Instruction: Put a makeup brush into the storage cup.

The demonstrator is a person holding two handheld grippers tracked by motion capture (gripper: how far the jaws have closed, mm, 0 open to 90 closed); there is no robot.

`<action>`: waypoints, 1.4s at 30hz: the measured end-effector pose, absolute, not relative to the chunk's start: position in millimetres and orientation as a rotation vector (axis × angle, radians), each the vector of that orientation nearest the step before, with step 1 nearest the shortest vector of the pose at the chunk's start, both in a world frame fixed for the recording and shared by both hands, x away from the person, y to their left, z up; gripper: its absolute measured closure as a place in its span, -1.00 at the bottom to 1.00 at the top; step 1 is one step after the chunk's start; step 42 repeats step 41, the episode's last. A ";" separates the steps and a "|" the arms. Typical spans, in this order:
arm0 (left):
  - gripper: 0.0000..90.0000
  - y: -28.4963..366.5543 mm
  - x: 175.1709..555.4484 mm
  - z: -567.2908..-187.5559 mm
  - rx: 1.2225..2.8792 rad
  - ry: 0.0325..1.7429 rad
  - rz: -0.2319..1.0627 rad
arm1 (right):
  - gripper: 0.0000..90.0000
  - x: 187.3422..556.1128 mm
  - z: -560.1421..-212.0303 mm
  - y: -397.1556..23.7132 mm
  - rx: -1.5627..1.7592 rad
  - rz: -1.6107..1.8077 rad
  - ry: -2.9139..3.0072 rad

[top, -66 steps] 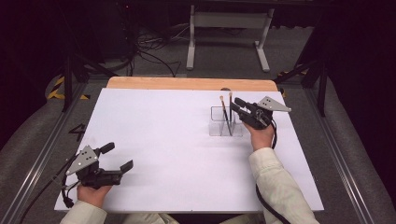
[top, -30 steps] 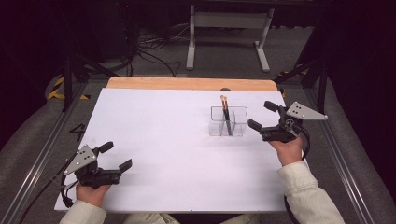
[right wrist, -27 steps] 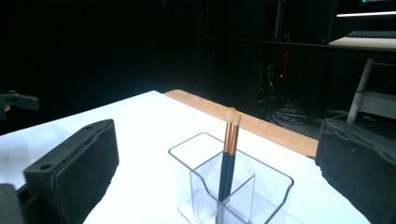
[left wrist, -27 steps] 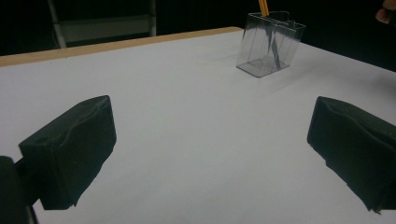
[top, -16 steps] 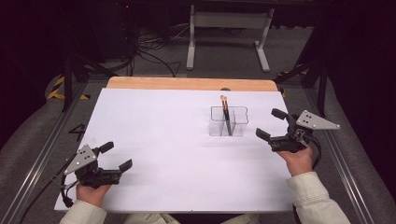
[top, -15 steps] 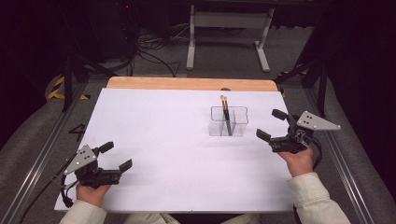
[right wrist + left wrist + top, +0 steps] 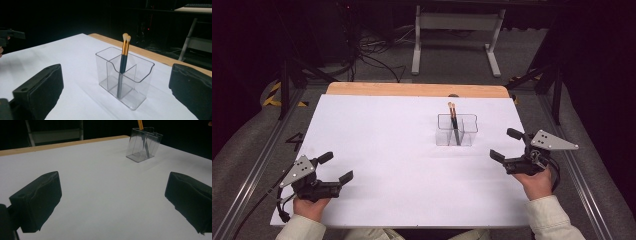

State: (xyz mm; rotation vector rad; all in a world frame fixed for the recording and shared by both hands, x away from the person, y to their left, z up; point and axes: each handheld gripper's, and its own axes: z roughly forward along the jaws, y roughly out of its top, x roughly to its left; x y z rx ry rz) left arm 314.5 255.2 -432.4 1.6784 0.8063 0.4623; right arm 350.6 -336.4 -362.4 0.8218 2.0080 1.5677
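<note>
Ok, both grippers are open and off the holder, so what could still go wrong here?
The two slim gold-and-black makeup brushes lean tilted in the clear plastic divided holder, so a knock might tip that light-looking holder. The right gripper, jaws open, sits nearest; a careless sweep could hit it.

right gripper (image 7: 117,100): jaws wide apart, nothing between them | clear organizer (image 7: 124,77): upright on white table (image 7: 62,57), just beyond the jaws | two brushes (image 7: 124,53): standing together in its far compartment, tips up
</note>
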 end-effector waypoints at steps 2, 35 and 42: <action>-0.97 255.4 314.1 -432.2 1.675 0.811 0.460 | -1.00 348.1 -365.0 -336.8 0.823 1.570 2.007; -0.98 257.5 314.5 -431.6 1.658 0.761 0.422 | -1.00 333.4 -416.4 -327.6 0.802 1.610 2.026; -0.98 257.5 315.0 -432.2 1.664 0.764 0.431 | -1.00 333.1 -417.2 -327.9 0.804 1.605 2.017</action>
